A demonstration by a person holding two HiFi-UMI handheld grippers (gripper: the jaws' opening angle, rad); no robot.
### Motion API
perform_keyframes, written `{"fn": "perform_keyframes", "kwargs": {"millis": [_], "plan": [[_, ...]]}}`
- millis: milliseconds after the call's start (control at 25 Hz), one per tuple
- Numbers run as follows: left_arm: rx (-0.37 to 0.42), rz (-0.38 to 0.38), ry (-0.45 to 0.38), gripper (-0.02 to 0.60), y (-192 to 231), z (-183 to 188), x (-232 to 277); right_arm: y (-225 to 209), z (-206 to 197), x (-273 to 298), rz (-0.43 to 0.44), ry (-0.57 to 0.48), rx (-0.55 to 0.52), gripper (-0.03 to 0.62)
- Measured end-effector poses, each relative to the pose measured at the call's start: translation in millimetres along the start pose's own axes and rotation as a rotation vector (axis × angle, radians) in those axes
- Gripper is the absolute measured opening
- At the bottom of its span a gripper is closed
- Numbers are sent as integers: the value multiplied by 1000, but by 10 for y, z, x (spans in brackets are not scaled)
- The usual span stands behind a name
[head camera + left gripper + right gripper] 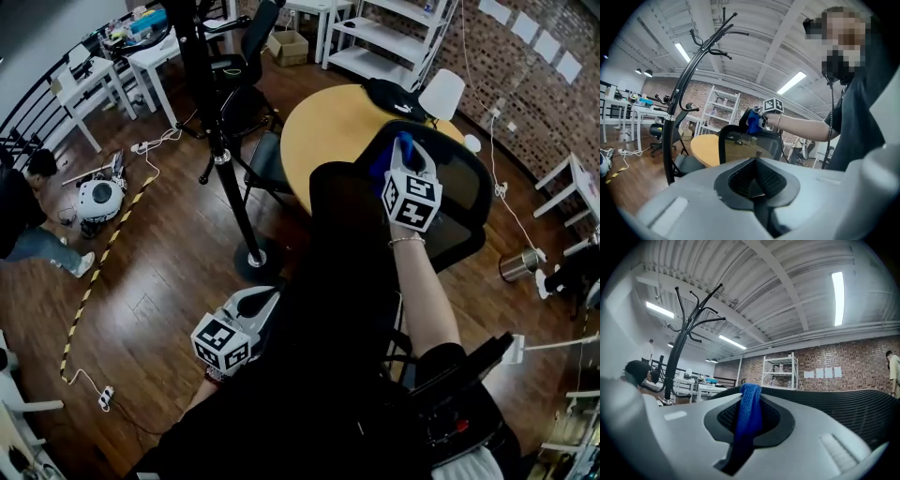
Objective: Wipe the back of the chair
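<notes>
we judge wiping under way; right gripper clamps the blue cloth at the top edge of the chair back; left gripper closed, empty. next, sweep sideways.

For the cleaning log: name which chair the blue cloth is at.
The black mesh-backed chair: the right tongs hold the blue cloth at its top edge. The white chair across the round table stands untouched.
</notes>
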State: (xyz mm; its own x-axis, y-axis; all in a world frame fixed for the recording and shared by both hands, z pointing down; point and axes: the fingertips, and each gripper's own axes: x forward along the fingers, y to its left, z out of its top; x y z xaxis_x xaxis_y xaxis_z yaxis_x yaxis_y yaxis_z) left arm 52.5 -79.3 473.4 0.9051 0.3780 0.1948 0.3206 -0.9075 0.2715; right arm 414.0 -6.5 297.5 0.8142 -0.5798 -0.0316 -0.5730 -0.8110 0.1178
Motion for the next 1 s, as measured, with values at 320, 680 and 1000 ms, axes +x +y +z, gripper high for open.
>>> {"fn": "perform_keyframes", "kwargs": {"millis": [320, 680, 1000], "plan": [[0, 24, -14, 6, -99, 14, -126, 499, 193, -82, 182, -78, -34, 32], [22, -52, 22, 6, -442, -59, 20, 423, 361, -808, 232, -167, -66, 37], [43, -198, 72, 6, -586, -94, 711, -1159, -155, -1222, -61, -61, -121, 37]]}}
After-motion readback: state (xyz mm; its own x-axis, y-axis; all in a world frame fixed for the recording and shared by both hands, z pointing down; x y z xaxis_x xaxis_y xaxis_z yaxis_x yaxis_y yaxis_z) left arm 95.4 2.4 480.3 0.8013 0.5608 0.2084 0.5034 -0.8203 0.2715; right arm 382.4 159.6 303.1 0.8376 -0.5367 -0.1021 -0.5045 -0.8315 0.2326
